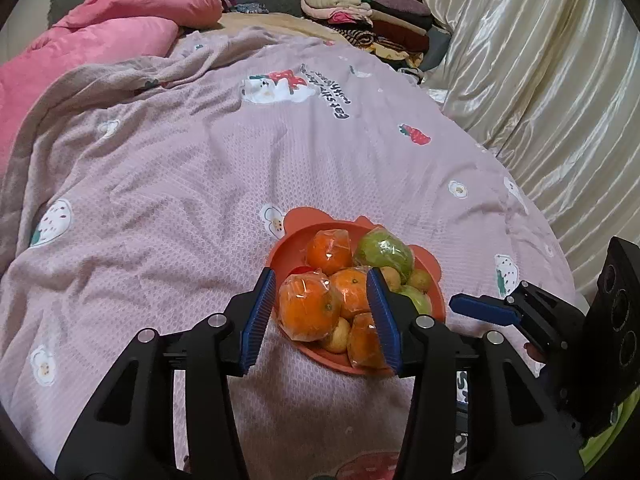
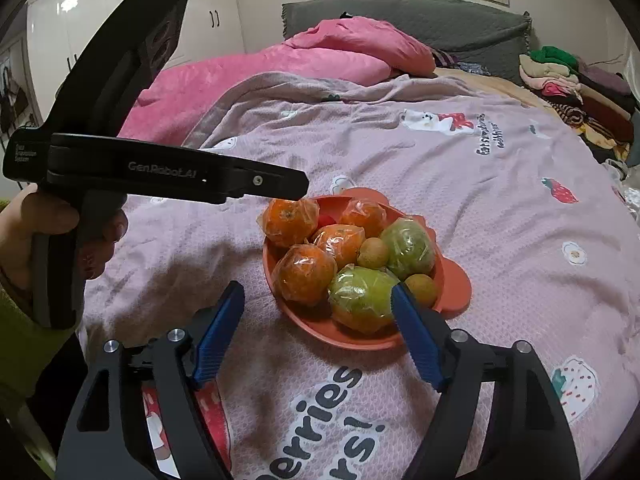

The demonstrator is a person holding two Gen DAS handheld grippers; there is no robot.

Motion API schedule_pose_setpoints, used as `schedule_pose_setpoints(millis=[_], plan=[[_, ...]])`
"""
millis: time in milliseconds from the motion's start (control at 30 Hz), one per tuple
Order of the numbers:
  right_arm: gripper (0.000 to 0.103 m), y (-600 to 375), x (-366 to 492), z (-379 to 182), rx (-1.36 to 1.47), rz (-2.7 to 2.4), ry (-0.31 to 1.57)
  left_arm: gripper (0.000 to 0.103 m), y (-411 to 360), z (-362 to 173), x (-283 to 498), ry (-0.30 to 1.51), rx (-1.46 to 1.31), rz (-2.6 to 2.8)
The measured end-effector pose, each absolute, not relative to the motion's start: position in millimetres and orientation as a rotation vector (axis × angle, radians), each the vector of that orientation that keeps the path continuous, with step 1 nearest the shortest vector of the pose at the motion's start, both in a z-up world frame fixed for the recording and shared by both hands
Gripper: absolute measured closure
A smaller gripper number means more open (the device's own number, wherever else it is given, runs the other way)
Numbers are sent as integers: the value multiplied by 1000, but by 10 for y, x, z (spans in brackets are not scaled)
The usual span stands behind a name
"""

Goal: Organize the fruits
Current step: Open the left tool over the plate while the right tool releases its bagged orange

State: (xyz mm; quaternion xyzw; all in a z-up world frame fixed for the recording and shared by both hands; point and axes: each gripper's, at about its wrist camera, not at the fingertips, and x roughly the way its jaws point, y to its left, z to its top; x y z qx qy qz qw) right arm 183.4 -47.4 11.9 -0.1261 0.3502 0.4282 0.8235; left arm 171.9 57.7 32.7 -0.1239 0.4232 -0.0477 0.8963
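Blue-padded fingers of the left gripper stand apart over the near rim of an orange bowl, released, with one plastic-wrapped orange sitting between the pads but not pinched; whether a pad touches its wrap I cannot tell. The right gripper hovers at the bowl's near side with its jaws spread wide too, its right finger just beside a wrapped green fruit and holding nothing.

The bowl rests on a lilac bedspread printed with strawberries and cartoon lettering. Inside it lie several wrapped oranges, a second green fruit farther back, a few small yellowish-brown round fruits tucked among them, and a sliver of something red under the far oranges. In the right wrist view the left gripper's black body crosses above the bowl's far left edge, gripped by a bare hand.

Farther up the bed lies a pink quilt, bunched against a grey headboard. A stack of folded clothes sits at the far corner, and cream satin curtains hang along that side.
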Motion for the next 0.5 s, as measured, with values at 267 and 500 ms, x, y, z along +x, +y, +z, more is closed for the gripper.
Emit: schedule_pose_setpoints(millis=[267, 500], plan=[[16, -571, 1713, 213, -249, 895, 728, 50, 546, 496, 1548, 843, -250, -79], [8, -768, 1645, 268, -209, 842, 726, 36, 441, 637, 1251, 810, -218, -63]])
